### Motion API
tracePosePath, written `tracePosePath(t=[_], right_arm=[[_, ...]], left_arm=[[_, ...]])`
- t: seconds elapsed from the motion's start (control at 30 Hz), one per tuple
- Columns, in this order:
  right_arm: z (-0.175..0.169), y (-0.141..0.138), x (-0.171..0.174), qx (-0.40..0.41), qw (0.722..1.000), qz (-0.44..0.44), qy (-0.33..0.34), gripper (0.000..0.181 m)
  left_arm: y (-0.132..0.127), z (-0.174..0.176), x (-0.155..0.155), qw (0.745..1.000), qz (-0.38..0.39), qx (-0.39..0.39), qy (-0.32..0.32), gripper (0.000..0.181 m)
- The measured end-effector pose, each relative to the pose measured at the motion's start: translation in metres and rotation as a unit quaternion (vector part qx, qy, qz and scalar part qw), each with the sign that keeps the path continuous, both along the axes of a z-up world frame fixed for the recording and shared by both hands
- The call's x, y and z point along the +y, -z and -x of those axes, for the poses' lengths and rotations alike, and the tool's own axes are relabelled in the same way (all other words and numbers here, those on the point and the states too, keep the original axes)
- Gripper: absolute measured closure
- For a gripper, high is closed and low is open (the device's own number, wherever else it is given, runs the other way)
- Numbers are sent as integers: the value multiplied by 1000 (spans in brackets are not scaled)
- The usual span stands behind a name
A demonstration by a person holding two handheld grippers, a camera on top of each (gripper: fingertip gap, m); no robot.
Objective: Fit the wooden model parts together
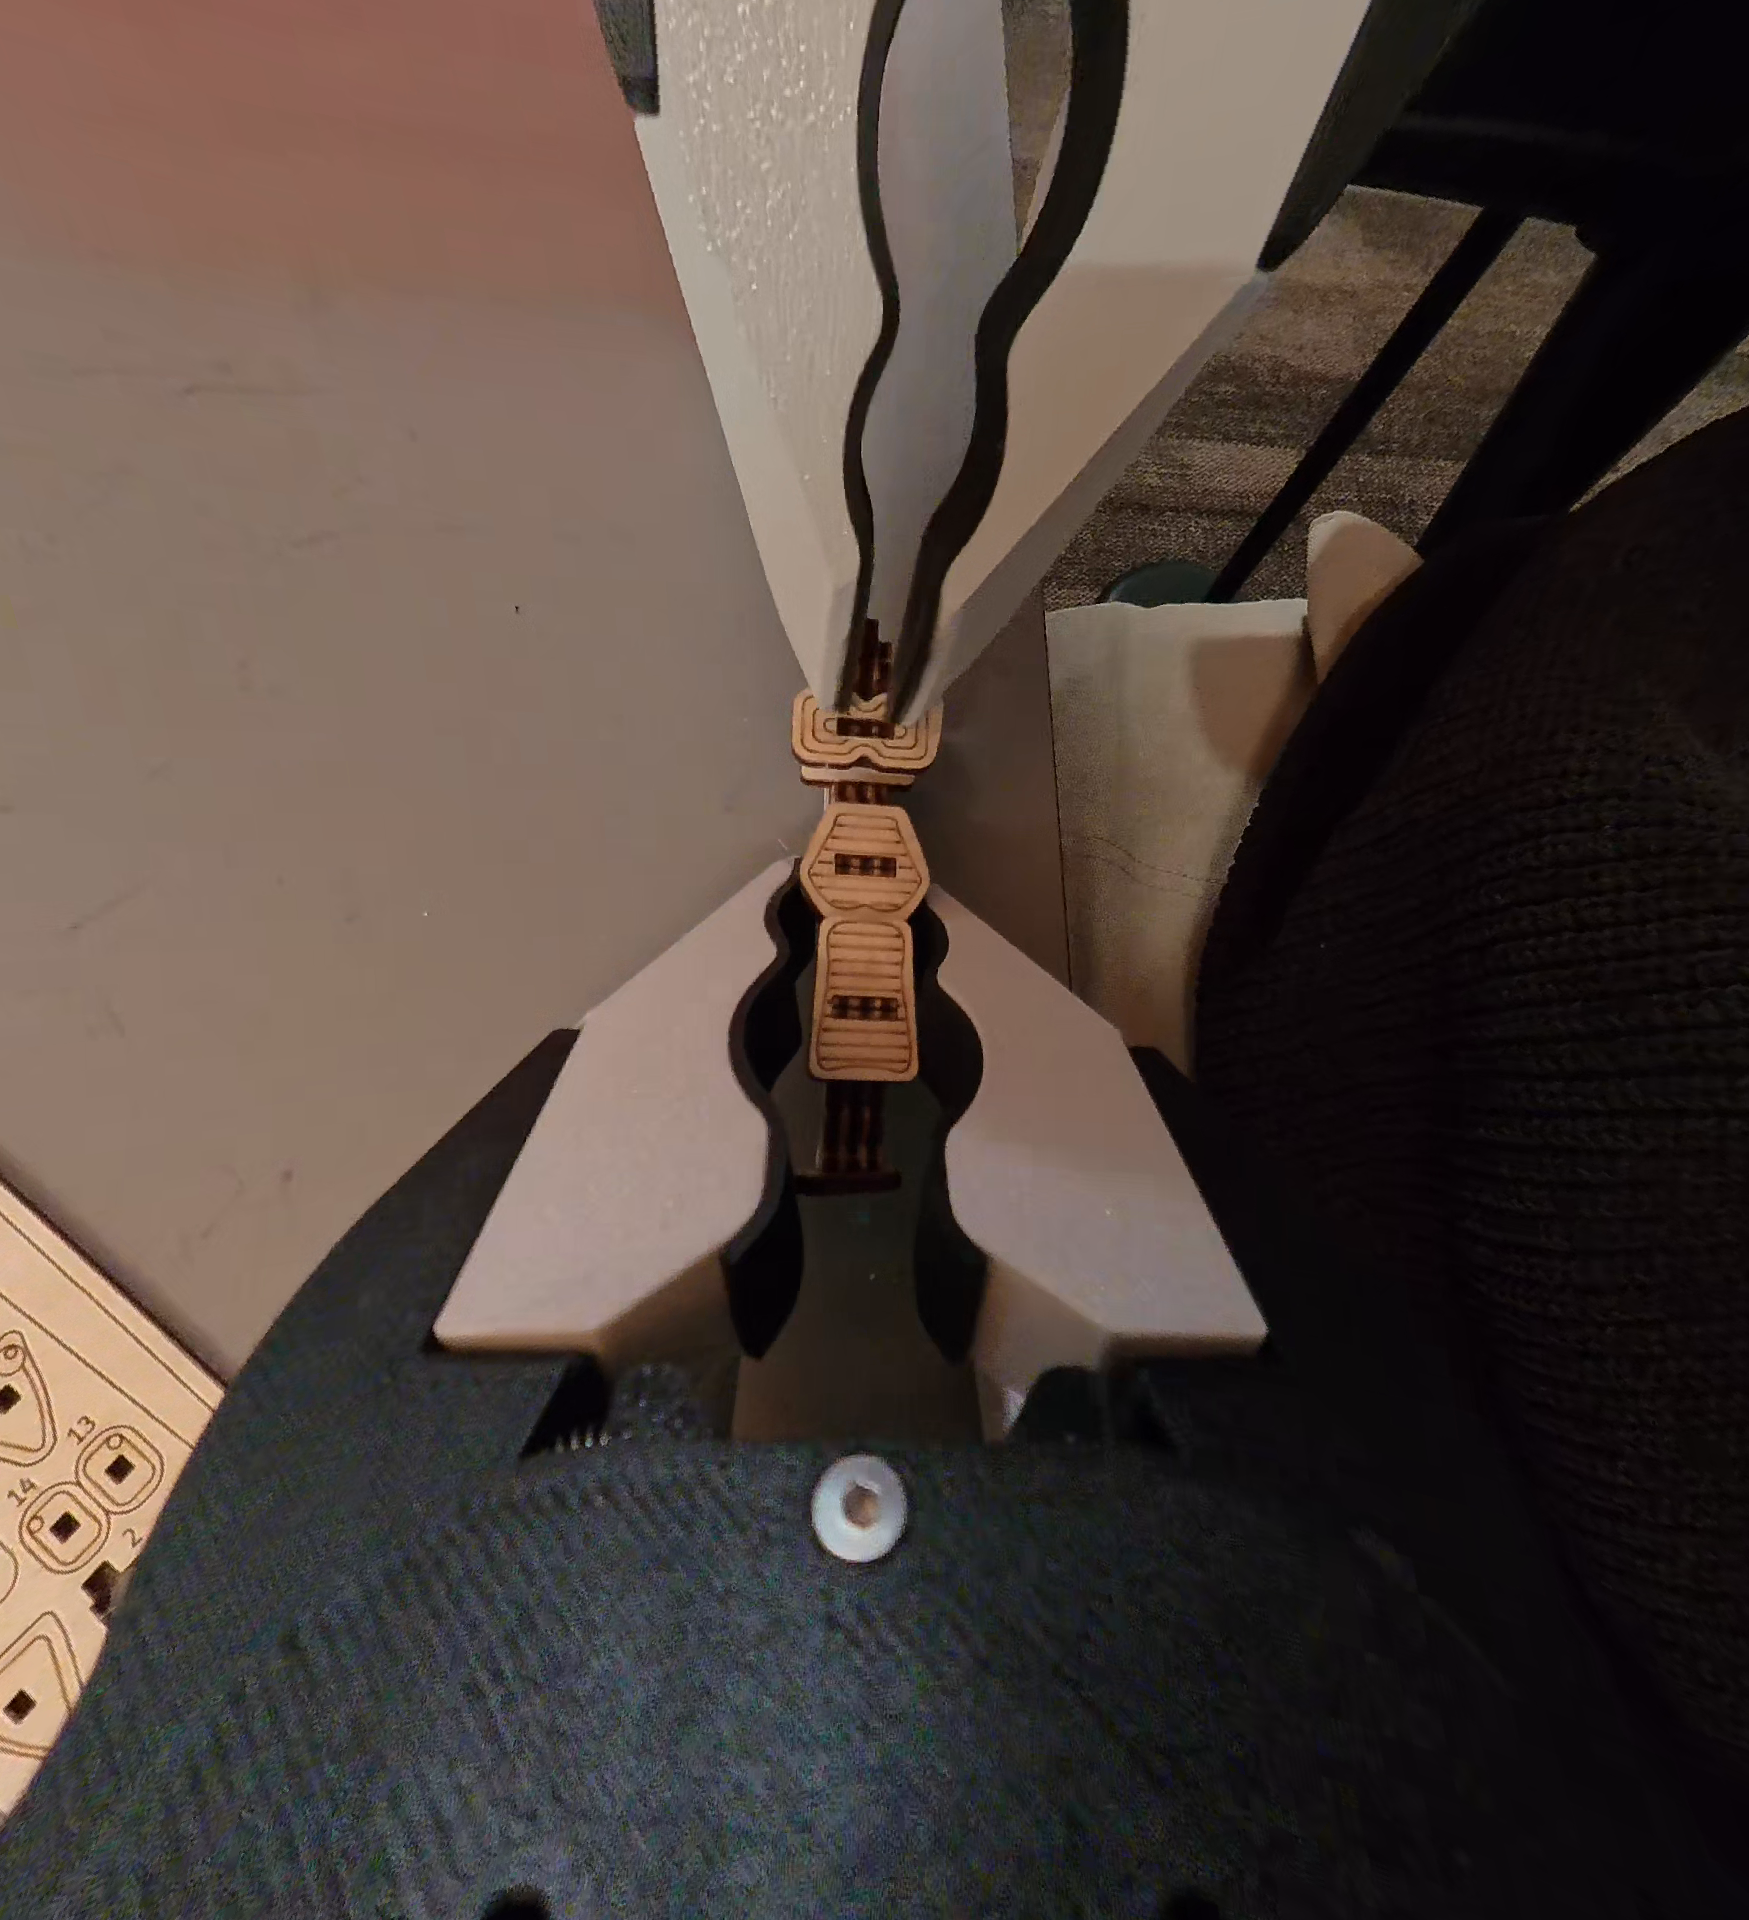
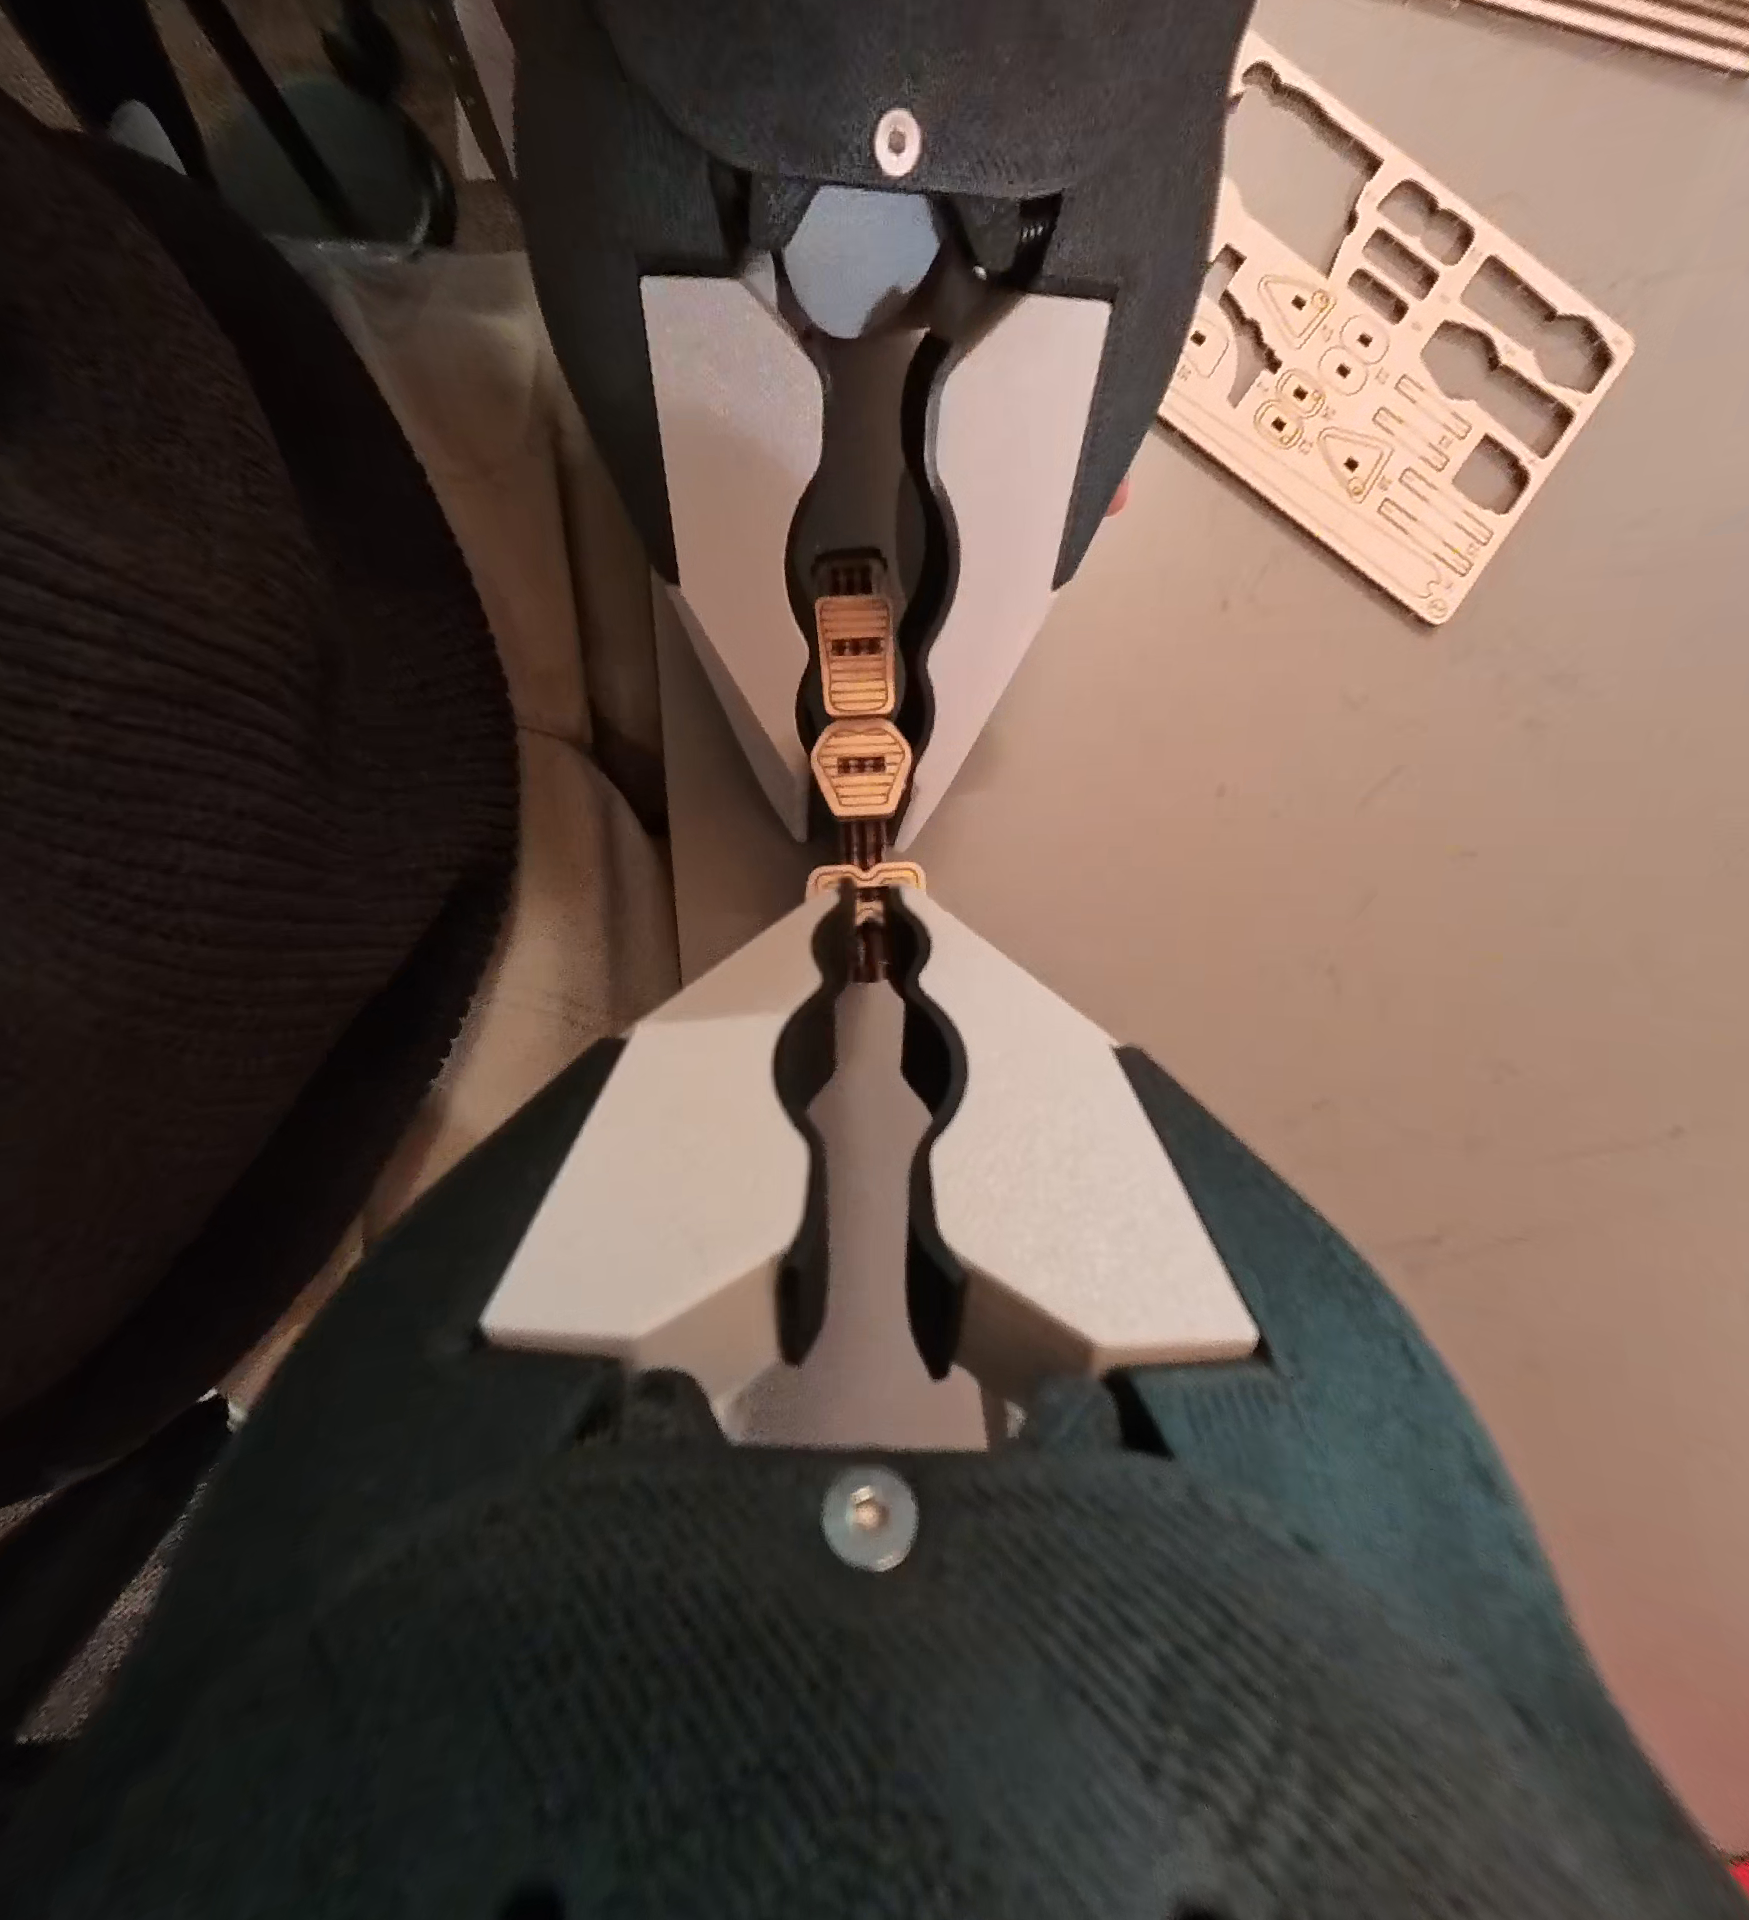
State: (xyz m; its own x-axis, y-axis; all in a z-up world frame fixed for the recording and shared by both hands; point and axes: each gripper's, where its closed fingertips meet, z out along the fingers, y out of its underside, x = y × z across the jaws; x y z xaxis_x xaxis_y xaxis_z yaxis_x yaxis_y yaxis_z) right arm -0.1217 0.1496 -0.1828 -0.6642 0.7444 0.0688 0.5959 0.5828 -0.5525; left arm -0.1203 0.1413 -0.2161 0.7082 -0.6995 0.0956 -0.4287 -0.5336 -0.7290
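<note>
A small wooden model (image 1: pixel 862 997) is held in the air between both grippers. It is a spine of thin dark strips with three engraved pale plates slotted on. My left gripper (image 1: pixel 862 894) is shut on the end with the two larger plates. My right gripper (image 1: pixel 865 696) comes in from the top, shut on the spine just past the small end plate (image 1: pixel 865 743). In the right wrist view my right gripper (image 2: pixel 865 920) pinches the strips behind the end plate (image 2: pixel 865 878). The left gripper (image 2: pixel 857 821) faces it, holding the model (image 2: pixel 854 665). The fingertips nearly meet.
A laser-cut wooden parts sheet (image 1: pixel 8 1507) lies on the grey table (image 1: pixel 330 623); it also shows in the right wrist view (image 2: pixel 1369 364), with several cut-outs empty. A person's dark knit clothing (image 2: pixel 122 727) is close beside the grippers, past the table edge (image 1: pixel 1057 790). Only a small space, under 4 cm, lies between the two pairs of fingers.
</note>
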Motion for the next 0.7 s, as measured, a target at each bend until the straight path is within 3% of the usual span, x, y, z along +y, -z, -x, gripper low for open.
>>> tracePosePath(t=[0.7], right_arm=[[1, 2, -2, -21, 1000, 1, 5, 169]], left_arm=[[0, 0, 0, 1000, 0, 1, -1, 165]])
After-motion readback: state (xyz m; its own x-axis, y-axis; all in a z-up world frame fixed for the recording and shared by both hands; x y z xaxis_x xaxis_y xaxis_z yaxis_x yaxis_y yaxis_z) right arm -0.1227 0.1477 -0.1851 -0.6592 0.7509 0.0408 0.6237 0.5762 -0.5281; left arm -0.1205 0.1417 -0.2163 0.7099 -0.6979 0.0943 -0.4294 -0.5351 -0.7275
